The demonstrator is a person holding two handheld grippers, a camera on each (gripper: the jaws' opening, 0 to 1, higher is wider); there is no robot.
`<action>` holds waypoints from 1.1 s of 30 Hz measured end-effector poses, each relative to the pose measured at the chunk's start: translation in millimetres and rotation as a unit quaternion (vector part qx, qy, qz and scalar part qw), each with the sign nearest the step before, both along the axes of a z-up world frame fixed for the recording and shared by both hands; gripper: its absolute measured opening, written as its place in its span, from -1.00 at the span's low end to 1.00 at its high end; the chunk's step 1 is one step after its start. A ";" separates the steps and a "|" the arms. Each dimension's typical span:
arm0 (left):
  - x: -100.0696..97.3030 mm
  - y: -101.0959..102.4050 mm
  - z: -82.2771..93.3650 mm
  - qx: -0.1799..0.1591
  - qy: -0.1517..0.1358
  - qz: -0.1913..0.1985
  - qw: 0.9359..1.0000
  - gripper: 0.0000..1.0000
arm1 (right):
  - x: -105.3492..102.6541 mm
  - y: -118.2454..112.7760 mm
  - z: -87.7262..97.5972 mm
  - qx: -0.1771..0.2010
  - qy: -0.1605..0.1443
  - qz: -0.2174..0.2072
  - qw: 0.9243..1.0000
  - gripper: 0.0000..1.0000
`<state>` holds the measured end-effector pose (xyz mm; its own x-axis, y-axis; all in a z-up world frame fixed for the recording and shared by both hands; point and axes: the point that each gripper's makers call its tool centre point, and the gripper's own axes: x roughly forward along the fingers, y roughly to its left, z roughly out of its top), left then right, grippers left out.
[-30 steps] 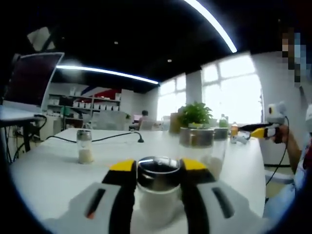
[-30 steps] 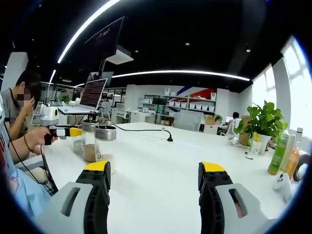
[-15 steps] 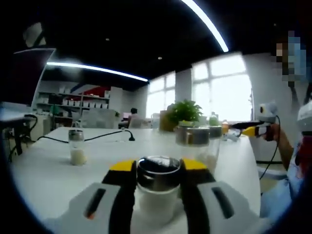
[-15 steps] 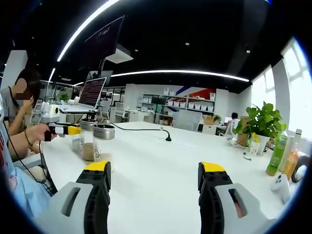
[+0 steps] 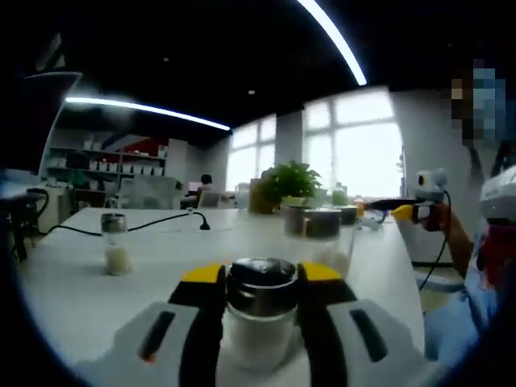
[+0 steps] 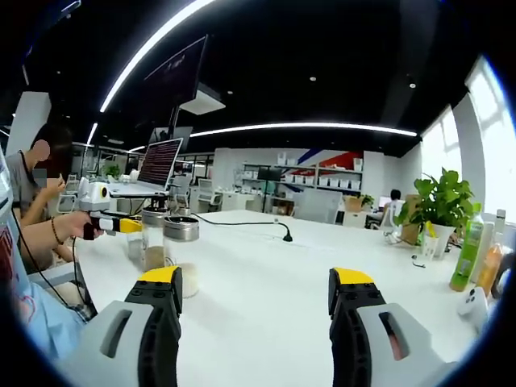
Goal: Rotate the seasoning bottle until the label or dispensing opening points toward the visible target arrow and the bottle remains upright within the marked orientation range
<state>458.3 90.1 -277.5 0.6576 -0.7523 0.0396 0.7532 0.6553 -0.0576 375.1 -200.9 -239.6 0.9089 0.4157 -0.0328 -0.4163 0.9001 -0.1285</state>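
Between left gripper [image 5: 260,282] jaws, seasoning bottle [image 5: 260,310] (upright)

Both cameras are sitting low over the white table [image 6: 266,274]. The left gripper view is looking across it toward the potted plant [image 5: 286,179] and windows, very near one jar. The right gripper view is facing the far shelves, the plant [image 6: 439,201] at its right. Both are sharing the table and plant.

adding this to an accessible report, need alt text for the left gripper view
The left claw, yellow-tipped, is shut on an upright clear glass seasoning bottle with a shiny metal lid above a white table. A small clear shaker of pale powder stands to the left, another metal-lidded jar stands behind, and the right claw enters from the right.
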 end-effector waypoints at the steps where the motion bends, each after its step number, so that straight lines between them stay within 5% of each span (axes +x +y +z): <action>1: -0.5 -0.3 -0.3 0.001 0.001 -0.003 1.000 -0.26 | 0.1 -0.4 -0.5 -0.002 0.001 -0.001 1.000 0.52; 19: -1.3 0.1 -1.1 0.002 0.004 -0.053 0.999 -0.26 | -2.3 12.5 -2.1 0.017 0.015 0.032 0.999 0.75; 25: -3.8 -1.8 -5.8 0.061 -0.036 -0.052 0.996 -0.26 | -2.6 15.8 -0.8 0.024 0.010 0.043 0.999 0.93; 33: -5.9 -2.4 -7.0 0.061 -0.032 -0.056 0.996 -0.25 | -4.8 15.3 2.6 0.030 0.003 0.047 0.998 0.99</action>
<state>452.5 87.7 -284.4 0.5677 -0.8230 -0.0181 0.8220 0.5655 0.0673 370.3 -185.6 -237.1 0.8661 0.4998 -0.0101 -0.4991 0.8634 -0.0735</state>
